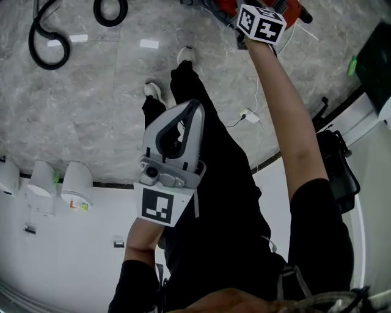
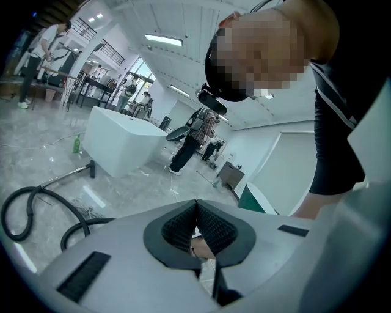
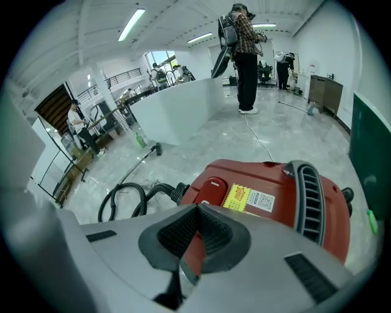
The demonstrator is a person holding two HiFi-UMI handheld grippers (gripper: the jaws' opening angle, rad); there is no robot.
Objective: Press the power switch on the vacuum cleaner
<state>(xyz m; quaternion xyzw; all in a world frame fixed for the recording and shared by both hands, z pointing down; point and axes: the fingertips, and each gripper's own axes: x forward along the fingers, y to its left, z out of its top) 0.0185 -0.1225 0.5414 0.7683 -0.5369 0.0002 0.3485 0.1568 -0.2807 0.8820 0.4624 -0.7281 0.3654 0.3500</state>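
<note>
The red vacuum cleaner (image 3: 275,202) sits on the marble floor and fills the middle of the right gripper view. It has a red oval switch (image 3: 212,188) on top, beside a yellow label (image 3: 241,197). My right gripper (image 3: 197,206) is shut and empty, its tips just over the vacuum's top near the switch; I cannot tell whether they touch. In the head view only its marker cube (image 1: 261,23) shows, at arm's length over the red vacuum body (image 1: 229,6). My left gripper (image 1: 189,109) is shut and empty, held near my body. It points up at the person (image 2: 197,203).
The vacuum's black hose (image 3: 131,197) coils across the floor, with loops (image 1: 46,43) at the far left. A white power cord and plug (image 1: 247,114) lie by my feet. A white counter (image 3: 177,110) and several people stand further back. A black chair (image 1: 339,165) is at the right.
</note>
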